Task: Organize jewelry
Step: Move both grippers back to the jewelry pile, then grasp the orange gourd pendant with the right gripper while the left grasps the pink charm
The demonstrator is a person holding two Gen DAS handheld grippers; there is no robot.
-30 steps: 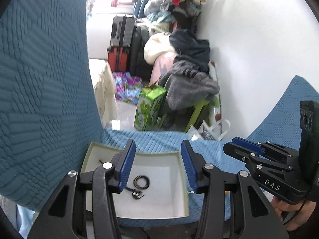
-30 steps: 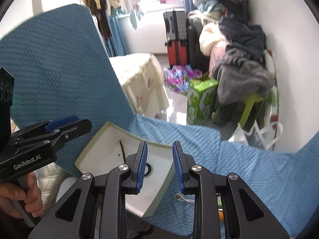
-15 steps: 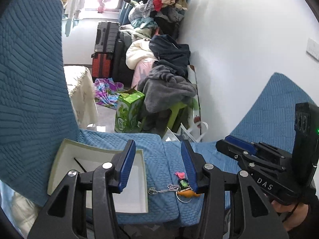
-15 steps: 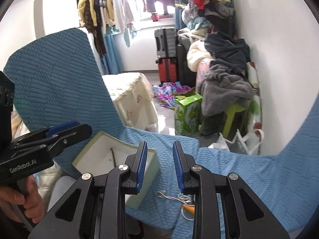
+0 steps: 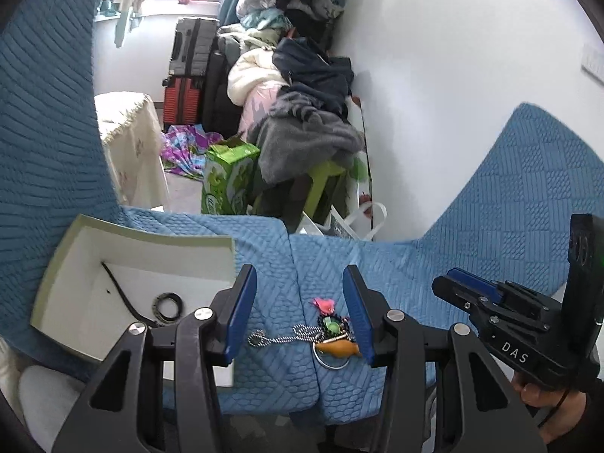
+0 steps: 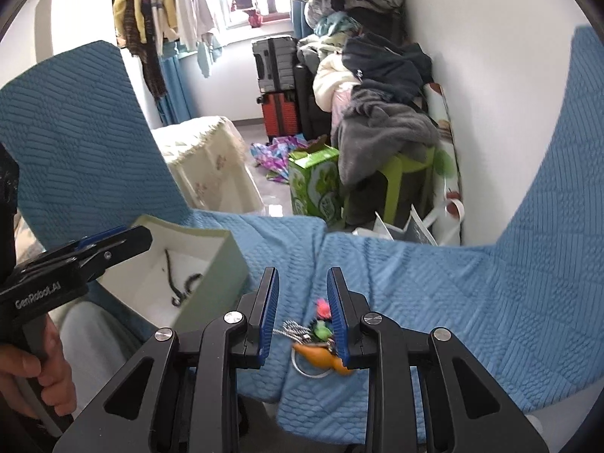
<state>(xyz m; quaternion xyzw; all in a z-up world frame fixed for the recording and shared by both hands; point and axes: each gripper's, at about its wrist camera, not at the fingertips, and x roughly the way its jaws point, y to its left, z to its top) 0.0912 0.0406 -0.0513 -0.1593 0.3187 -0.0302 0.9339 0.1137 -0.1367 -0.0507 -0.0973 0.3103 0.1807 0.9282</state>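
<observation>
Jaws of both grippers apart above keychain (image 5: 332,334), box (image 5: 49,271) leftward.

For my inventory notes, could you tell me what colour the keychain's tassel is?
Bright pink tassel, clearest in the left wrist view.

Charm cluster (image 6: 321,343): right part hidden behind right gripper's finger (image 6: 337,317); individual pieces perhaps beads, too small to tell.

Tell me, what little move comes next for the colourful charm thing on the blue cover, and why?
Probably lower the right hand-held gripper onto the charm keychain and close. Its jaws are open and empty, the keychain lies loose on the blue cover, outside the white box that already holds a black cord.
</observation>
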